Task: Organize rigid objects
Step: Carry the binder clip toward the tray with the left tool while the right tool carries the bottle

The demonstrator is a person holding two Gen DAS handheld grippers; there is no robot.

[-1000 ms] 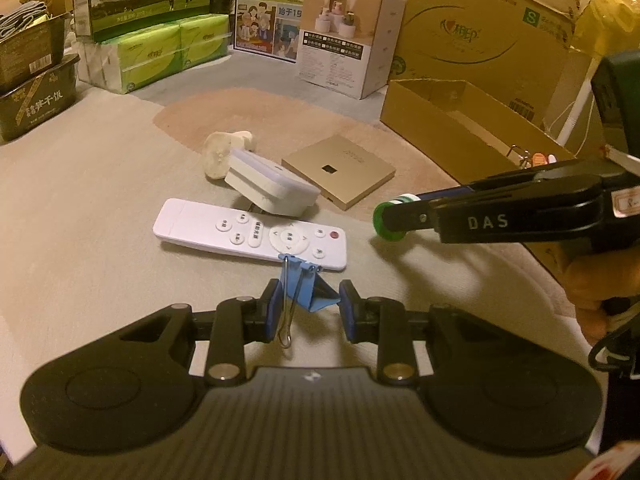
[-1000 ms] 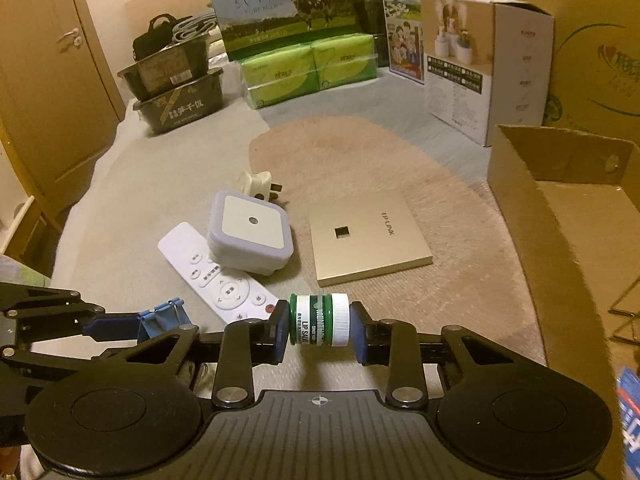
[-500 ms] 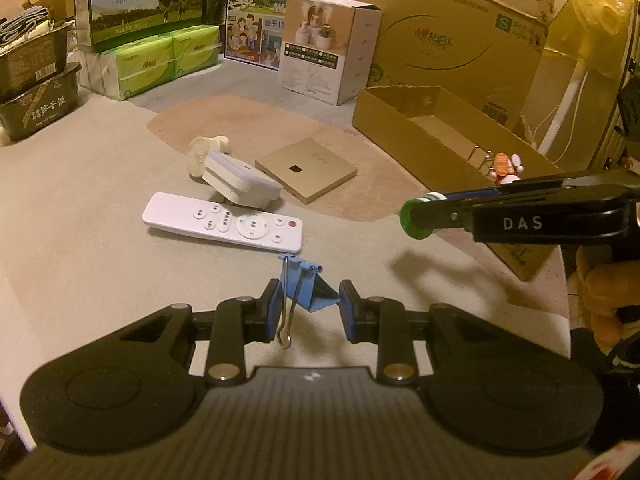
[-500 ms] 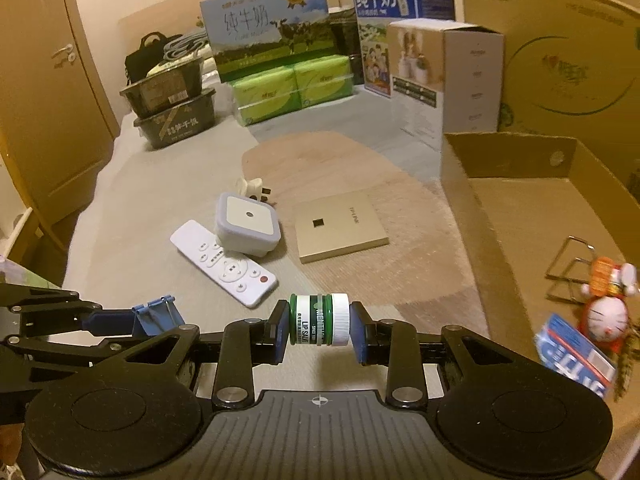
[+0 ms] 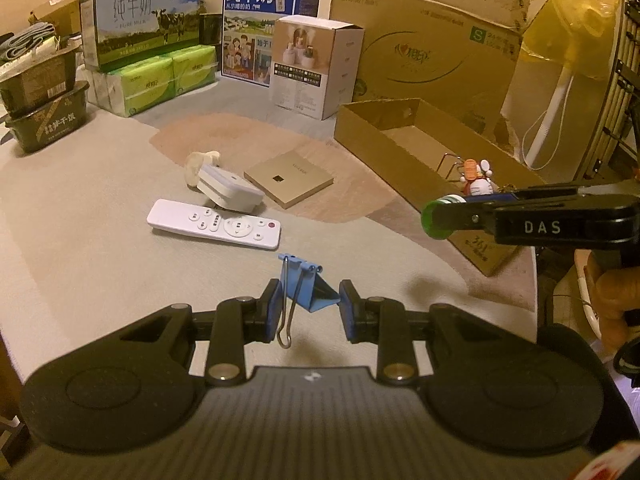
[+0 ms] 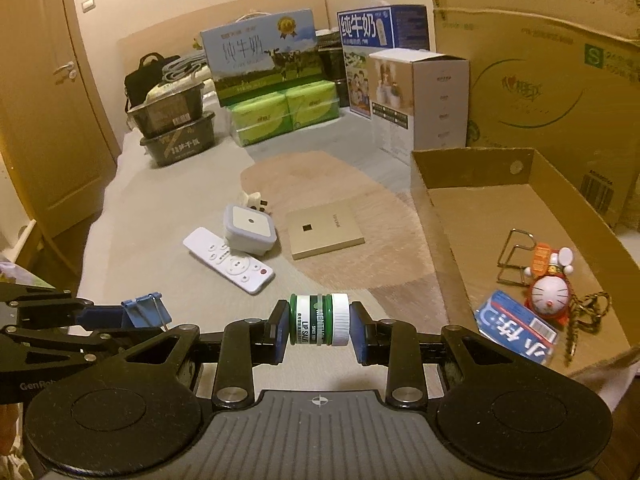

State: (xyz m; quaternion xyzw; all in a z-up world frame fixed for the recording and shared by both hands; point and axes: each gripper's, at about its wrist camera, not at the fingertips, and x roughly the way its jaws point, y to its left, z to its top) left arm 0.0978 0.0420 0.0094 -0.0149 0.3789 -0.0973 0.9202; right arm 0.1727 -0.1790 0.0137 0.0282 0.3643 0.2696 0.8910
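I am mid-carry, both loads lifted above the bed. On the left, my left gripper has its fingers clamped on a blue binder clip, wire handle hanging down. Further right, my right gripper holds the lip salve jar end to end, its long axis running sideways between the fingers, white cap to the right. Rightmost sits the open cardboard box, already holding small items. Next, I judge, both must travel over its near wall, then release.
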